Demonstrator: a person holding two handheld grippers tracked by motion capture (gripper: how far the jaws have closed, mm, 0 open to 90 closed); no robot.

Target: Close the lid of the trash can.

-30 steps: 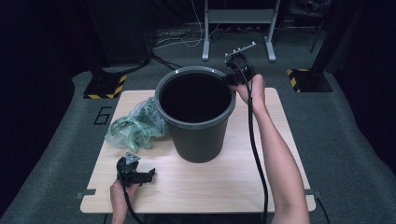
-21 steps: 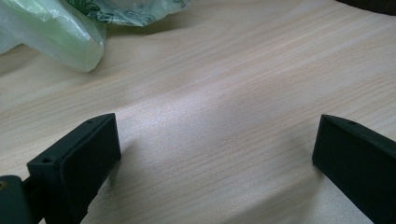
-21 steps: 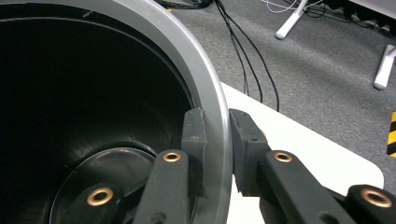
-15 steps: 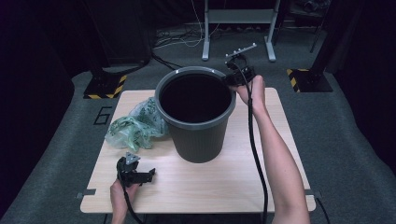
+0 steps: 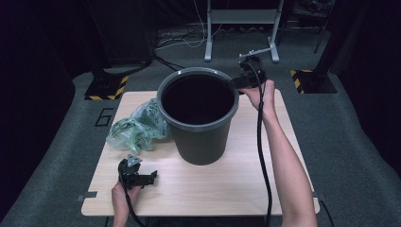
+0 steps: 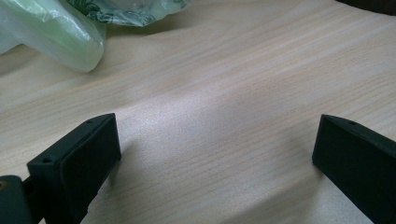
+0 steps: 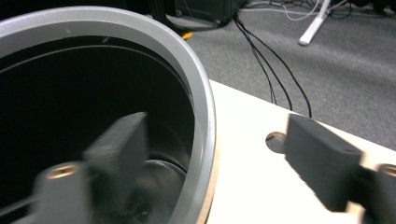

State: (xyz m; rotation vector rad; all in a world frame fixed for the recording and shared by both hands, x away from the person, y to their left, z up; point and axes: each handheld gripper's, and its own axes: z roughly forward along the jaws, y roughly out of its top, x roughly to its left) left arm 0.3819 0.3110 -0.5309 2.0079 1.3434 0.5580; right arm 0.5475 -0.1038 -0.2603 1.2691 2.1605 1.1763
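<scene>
Right gripper view: fingers (image 7: pixel 123 154) blurred, wide astride bin (image 7: pixel 201 116) rim | left gripper (image 6: pixel 215 158) wide | bag (image 6: pixel 56 32) cut off

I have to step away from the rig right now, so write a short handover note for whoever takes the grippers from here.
Left gripper: open, holding nothing, low over the table at its near left.
Right gripper: open, one jaw inside and one outside the bin's rim on the far right side, not clamped.
Bin: upright mid-table, nothing visible lining it.
Green plastic bag: crumpled on the table left of the bin, untouched.
Done: nothing visible yet. Left, probably: close on the rim, pick up the bag, fit it in the bin.
</scene>
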